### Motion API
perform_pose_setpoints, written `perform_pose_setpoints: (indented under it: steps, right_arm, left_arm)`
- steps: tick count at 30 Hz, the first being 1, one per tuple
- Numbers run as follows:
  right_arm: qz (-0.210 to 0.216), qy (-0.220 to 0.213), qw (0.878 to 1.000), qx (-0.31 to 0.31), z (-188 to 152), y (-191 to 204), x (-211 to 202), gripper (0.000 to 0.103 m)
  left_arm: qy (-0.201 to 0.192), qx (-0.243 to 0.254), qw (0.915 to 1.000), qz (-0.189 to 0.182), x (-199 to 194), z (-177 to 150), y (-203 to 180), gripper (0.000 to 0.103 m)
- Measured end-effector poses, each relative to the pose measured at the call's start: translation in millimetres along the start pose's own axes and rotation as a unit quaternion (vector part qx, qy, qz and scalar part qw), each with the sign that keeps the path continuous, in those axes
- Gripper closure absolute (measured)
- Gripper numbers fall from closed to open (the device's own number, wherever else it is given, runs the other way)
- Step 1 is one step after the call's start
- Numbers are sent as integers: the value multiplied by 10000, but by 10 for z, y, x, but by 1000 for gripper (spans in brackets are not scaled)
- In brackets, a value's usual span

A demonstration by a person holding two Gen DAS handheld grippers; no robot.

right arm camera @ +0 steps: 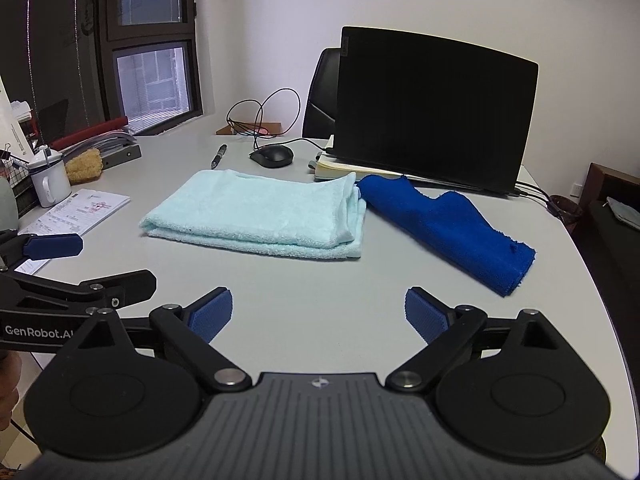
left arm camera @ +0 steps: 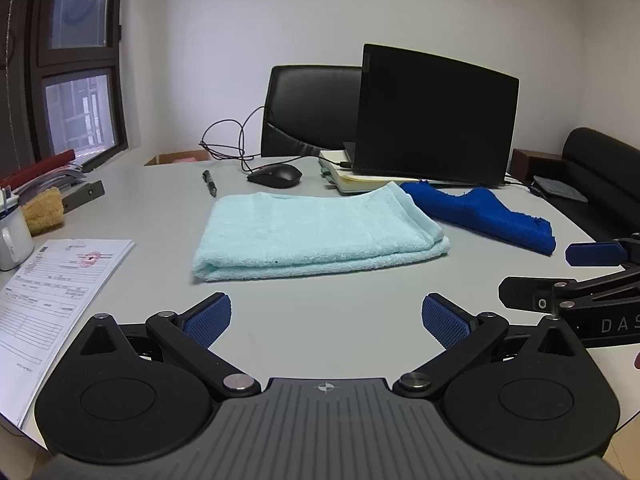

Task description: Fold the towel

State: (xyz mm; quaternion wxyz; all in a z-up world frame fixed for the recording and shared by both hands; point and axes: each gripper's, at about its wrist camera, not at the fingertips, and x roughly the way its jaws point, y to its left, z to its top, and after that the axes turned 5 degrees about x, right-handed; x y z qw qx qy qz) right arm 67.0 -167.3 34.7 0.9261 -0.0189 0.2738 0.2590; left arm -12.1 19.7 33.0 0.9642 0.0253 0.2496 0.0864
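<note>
A light blue towel (left arm camera: 316, 236) lies folded flat on the grey table; it also shows in the right wrist view (right arm camera: 260, 216). A dark blue cloth (left arm camera: 484, 212) lies crumpled to its right, touching it, and also shows in the right wrist view (right arm camera: 448, 224). My left gripper (left arm camera: 326, 320) is open and empty, above the table just short of the towel's near edge. My right gripper (right arm camera: 318, 314) is open and empty, near the table's front edge, short of both cloths. Each gripper shows at the side of the other's view: the right one (left arm camera: 532, 274) and the left one (right arm camera: 112, 266).
A black laptop (left arm camera: 432, 116) on a notebook stands behind the cloths. A mouse (left arm camera: 276, 176), a pen (left arm camera: 210, 182) and a cable lie behind the towel. Papers (left arm camera: 52, 284), a white mug (right arm camera: 50, 182) and a sponge (left arm camera: 42, 208) are at the left. A chair stands behind the table.
</note>
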Motion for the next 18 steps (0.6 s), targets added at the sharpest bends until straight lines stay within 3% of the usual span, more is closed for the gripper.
perform_pose_setpoints:
  steps: [18]
  right_arm:
    - [-191, 10, 9998, -95, -78, 26, 4, 1]
  left_arm:
    - [161, 1, 9997, -193, 115, -60, 32, 0]
